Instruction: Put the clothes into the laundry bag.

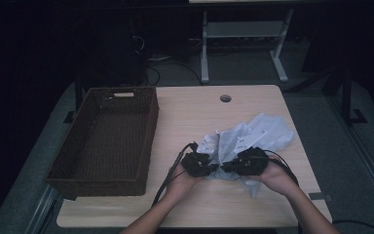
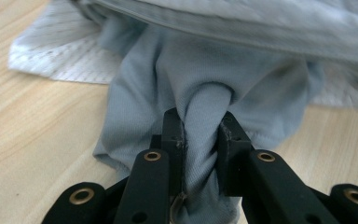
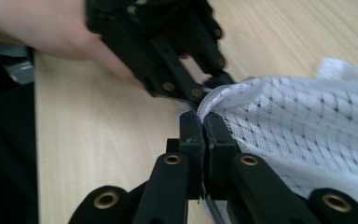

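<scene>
Bench (image 1: 190,117) carries an empty wicker basket (image 1: 108,139) at left and a crumpled pale grey garment (image 1: 253,134) right of centre. Left tongs (image 2: 200,140) clenched on a thick twisted bunch of it; right tongs (image 3: 204,135) clenched on a thin mesh edge, the two nearly touching. Risk: thin edge slips free on lifting, or loose cloth drags and snags the basket rim.

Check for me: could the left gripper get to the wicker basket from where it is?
Probably yes. The left gripper is shut on the grey garment, but bare table lies between it and the basket; the garment would trail along.
</scene>
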A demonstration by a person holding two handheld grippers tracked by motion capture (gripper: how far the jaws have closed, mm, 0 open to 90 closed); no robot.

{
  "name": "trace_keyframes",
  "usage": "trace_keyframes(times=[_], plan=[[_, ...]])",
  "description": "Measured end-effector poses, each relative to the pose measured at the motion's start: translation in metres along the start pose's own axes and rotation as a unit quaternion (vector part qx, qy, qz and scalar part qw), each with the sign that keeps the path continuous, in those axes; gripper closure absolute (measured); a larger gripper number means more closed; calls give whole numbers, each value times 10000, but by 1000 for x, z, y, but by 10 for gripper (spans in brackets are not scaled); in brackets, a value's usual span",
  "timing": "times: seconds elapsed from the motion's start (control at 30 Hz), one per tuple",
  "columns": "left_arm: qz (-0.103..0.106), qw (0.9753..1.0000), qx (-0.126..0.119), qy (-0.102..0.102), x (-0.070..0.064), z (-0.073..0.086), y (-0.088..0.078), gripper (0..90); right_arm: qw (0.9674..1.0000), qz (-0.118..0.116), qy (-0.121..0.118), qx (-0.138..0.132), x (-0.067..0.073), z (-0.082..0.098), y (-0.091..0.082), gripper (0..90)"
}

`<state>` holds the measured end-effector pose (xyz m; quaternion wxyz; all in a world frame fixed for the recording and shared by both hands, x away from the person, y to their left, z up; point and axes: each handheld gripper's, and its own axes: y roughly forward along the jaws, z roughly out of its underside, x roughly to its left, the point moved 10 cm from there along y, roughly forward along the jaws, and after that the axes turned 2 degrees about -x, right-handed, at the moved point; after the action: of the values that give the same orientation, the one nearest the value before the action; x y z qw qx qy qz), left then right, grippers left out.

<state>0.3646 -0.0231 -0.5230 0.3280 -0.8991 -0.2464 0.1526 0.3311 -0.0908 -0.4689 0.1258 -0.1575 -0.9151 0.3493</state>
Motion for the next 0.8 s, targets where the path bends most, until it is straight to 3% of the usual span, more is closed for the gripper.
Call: trace_keyframes(times=[0.1, 0.23, 0.33, 0.4, 0.47, 0.63, 0.8], plan=[[20, 9999, -126, -55, -1, -2, 2, 756, 9998, -180, 1, -93, 6, -3, 1, 871], [46, 9999, -141, -39, -1, -1, 1, 732, 9999, -132, -71, -12, 7, -2, 3, 871], [33, 9998, -174, 10, 1, -2, -7, 656, 9999, -76, -49, -52, 3, -2, 1, 871], [99, 9997, -235, -48, 3, -6, -16, 554, 9999, -51, -1, -94, 1, -2, -2, 871], [97, 9993, -362, -43, 7, -13, -28, 529, 9999, -12, 30, -133, -1, -2, -4, 870], [-246, 9989, -382, 77, 31, -30, -41, 533, 9999, 105, 73, -85, -8, 0, -6, 870], [-484, 9985, -207, 156, 58, -47, -19, 525, 9998, 180, 46, -52, -10, 1, -5, 870]])
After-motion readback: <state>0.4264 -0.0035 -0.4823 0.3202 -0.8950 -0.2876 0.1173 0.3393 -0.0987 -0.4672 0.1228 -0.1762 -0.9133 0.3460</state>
